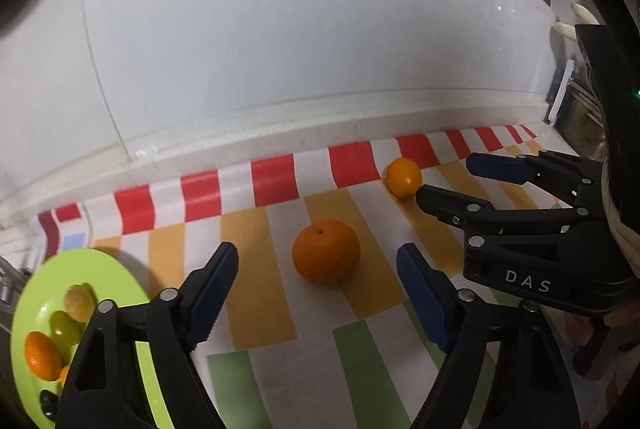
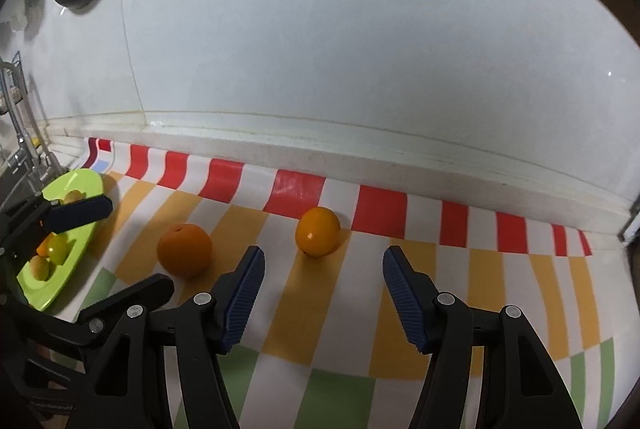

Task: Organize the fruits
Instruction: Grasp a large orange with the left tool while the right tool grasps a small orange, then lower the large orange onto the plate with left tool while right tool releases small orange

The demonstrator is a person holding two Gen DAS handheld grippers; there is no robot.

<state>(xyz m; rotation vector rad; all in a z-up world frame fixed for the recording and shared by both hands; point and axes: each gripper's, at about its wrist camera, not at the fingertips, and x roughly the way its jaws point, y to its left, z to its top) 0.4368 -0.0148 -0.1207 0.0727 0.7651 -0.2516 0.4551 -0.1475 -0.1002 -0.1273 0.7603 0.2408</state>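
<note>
In the left wrist view, a green plate [image 1: 120,269] lies at the lower left of the frame on the striped cloth [image 1: 280,329] covering the worktop. On it sit a tan fruit [image 1: 80,301], a green fruit [image 1: 64,323] and a small orange fruit [image 1: 42,355], close together; the left finger of the left claw [image 1: 316,293] hides part of the plate's near side. That claw stands wide, holding nothing, and the large orange [image 1: 326,250] rests on the cloth at frame centre, just beyond and between its blue pads [image 1: 212,293], apart from both. Further right and higher, a smaller orange [image 1: 403,176] lies near the red-striped edge. The right claw [image 1: 444,181] reaches in from the right edge, spread wide, its lower fingertip just beside that smaller orange; whether they touch cannot be told.

In the right wrist view, the green plate [image 2: 86,185] is at the left edge, with a tap [image 2: 24,133] behind it at the far left and the left claw's blue pad [image 2: 80,215] crossing in front of it. The large orange [image 2: 184,250] sits left of centre, the smaller orange [image 2: 318,231] near centre, well apart. The right claw [image 2: 320,293] stands wide and empty, the smaller orange beyond its tips. A white tiled wall [image 2: 360,49] fills the upper frame.
</note>
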